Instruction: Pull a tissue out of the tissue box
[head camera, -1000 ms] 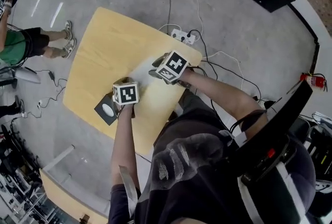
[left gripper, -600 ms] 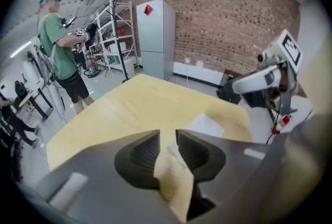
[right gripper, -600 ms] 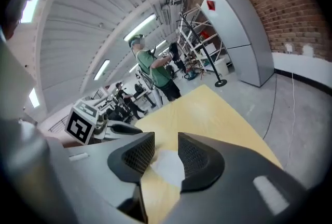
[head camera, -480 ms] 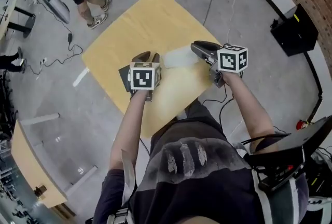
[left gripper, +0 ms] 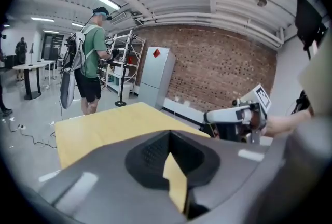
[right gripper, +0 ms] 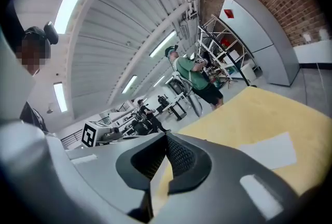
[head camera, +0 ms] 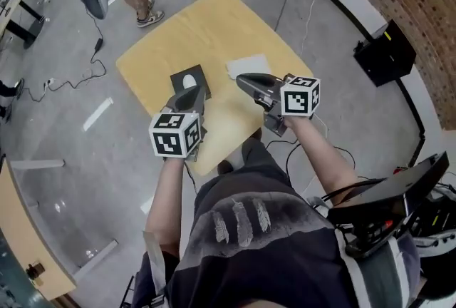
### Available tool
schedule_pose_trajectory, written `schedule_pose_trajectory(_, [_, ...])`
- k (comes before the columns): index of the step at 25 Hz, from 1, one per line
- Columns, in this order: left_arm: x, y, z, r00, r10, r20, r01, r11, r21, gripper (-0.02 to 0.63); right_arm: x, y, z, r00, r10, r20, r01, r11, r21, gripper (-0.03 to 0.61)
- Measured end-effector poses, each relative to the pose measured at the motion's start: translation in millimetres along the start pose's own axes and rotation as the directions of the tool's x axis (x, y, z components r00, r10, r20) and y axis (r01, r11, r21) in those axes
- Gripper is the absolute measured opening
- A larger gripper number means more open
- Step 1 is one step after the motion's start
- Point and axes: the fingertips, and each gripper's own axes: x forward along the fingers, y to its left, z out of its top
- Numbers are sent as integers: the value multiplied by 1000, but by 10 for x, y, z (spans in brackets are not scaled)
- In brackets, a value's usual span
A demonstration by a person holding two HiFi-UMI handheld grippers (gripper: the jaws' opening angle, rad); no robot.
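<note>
Both tools are held up off the table (head camera: pixel 206 21), side by side and apart, and neither has hold of anything. The left gripper (head camera: pixel 191 94) is seen in its own view with its 2 jaws brought together at the tips, only a sliver of the yellow tabletop showing through the notch behind them. The right gripper (head camera: pixel 244 79) is likewise fully closed, with nothing pinched between its pads. The tissue box (head camera: pixel 188 78), a dark flat box, is set near the front edge of the table with its pale oval opening turned upward, presumably so that a sheet can be drawn straight up out of it. 1 tissue (head camera: pixel 248 65) is laid flat on the tabletop to the right of the box, near it but not touching, and beyond the tip of the right gripper; it is also seen as a white sheet in the right gripper view (right gripper: pixel 270 151). From this arrangement the pull is judged to be done and the sheet released, which would explain why both tools are carried clear of the surface and closed on nothing.
</note>
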Motion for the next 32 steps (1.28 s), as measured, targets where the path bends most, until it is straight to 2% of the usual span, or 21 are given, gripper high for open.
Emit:
schedule_pose_trajectory(3, [-268,33,41,998,-7,56,9,999,-44,2,190,373,8,998,59,-8,-59,998,-4,-2])
schedule_pose_trajectory(5, [-328,-100,164,993,-34,115,40,998,-44,2,140,538,24,996,83,-17,-83,996,-12,-2])
schedule_pose_trajectory(10, [-273,-431,352,979,-95,181,100,995,-15,2,-71,576,-73,995,64,-73,-69,996,-56,-2])
schedule_pose_trajectory(14, [-310,-581,355,976,-127,176,127,992,10,2,-201,624,-84,997,64,-37,-65,998,-25,-2])
schedule_pose_trajectory(19, [-262,-881,289,982,-108,154,102,994,42,2,-589,513,-79,998,55,23,-55,998,13,-2])
schedule_pose_trajectory(25, [-528,-735,213,985,-87,152,76,994,74,2,-507,694,-295,997,59,47,-61,998,23,-2])
schedule_pose_trajectory(29, [-388,-1105,305,989,-87,121,75,993,95,2,-862,663,-141,994,87,68,-90,995,36,-2])
schedule_pose_trajectory(32, [-326,-1442,181,991,-94,93,83,989,119,2,-1124,655,-177,990,111,87,-115,992,46,-2])
